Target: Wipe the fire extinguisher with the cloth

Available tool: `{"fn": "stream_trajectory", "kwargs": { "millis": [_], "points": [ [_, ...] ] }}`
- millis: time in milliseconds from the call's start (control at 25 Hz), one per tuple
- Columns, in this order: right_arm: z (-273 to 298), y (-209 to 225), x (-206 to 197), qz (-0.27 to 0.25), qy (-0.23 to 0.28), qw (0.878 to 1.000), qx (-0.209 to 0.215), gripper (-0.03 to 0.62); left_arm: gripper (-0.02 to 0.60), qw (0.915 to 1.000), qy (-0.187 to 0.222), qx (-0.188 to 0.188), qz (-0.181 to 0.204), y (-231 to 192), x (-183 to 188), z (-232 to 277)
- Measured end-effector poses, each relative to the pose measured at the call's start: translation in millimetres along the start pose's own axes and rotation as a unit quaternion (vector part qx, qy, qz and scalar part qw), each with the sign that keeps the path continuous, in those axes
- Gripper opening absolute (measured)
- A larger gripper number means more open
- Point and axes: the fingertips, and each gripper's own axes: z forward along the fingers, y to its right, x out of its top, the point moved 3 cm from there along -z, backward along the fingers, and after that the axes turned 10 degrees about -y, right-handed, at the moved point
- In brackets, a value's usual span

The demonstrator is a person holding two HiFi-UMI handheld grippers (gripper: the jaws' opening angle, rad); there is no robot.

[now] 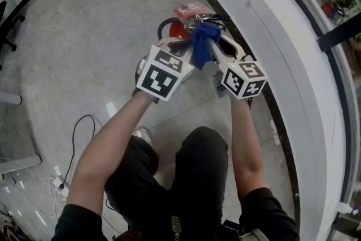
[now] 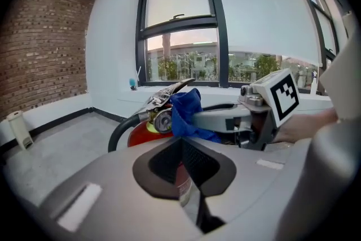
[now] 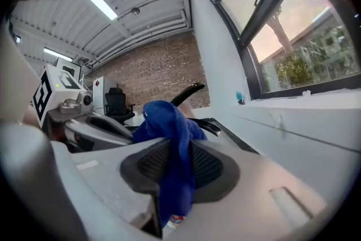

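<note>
A red fire extinguisher (image 1: pixel 174 28) stands on the floor by the window wall, with a black hose and a pink tag (image 1: pixel 189 9). A blue cloth (image 1: pixel 203 42) lies bunched over its valve head. My right gripper (image 1: pixel 207 45) comes in from the right. In the right gripper view the cloth (image 3: pixel 172 138) hangs pinched between the pads of that gripper (image 3: pixel 177 149). My left gripper (image 1: pixel 179 49) sits just left of the cloth. In the left gripper view it (image 2: pixel 183 147) is shut and empty, over the red body (image 2: pixel 138 134), with the gauge (image 2: pixel 162 120) and cloth (image 2: pixel 186 107) ahead.
A white curved sill and wall (image 1: pixel 271 36) run close along the right, with a dark skirting strip below. A black cable (image 1: pixel 76 138) and a white power strip lie on the grey floor at left. The person's black-trousered legs (image 1: pixel 189 172) are below the grippers.
</note>
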Motion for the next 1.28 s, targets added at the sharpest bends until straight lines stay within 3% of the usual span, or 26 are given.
{"fn": "stream_trajectory", "kwargs": {
  "millis": [280,560,880,1080,1280],
  "points": [
    [3.1,11.6,1.9,0.033,0.028,0.999,0.010,0.100,0.006,0.9998,-0.017,-0.003,0.007,-2.4,-14.2,-9.6],
    [0.4,43.2,-29.7,0.111,0.017,0.992,-0.053,0.051,0.006,0.9998,-0.018,-0.003,0.009,-4.0,-18.5,-16.3],
    [19.2,39.6,9.5,0.101,0.027,0.994,-0.017,0.043,0.006,0.9996,-0.023,-0.009,0.017,2.8,-17.1,-13.3],
    [0.2,19.6,-0.4,0.113,0.036,0.993,0.002,0.037,0.006,0.9994,-0.032,-0.003,0.010,-2.2,-21.7,-15.4],
    [-14.4,-8.1,-14.1,0.082,0.027,0.996,0.011,0.037,0.006,0.9988,-0.047,0.011,-0.009,-9.3,-27.6,-13.2]
  ]
}}
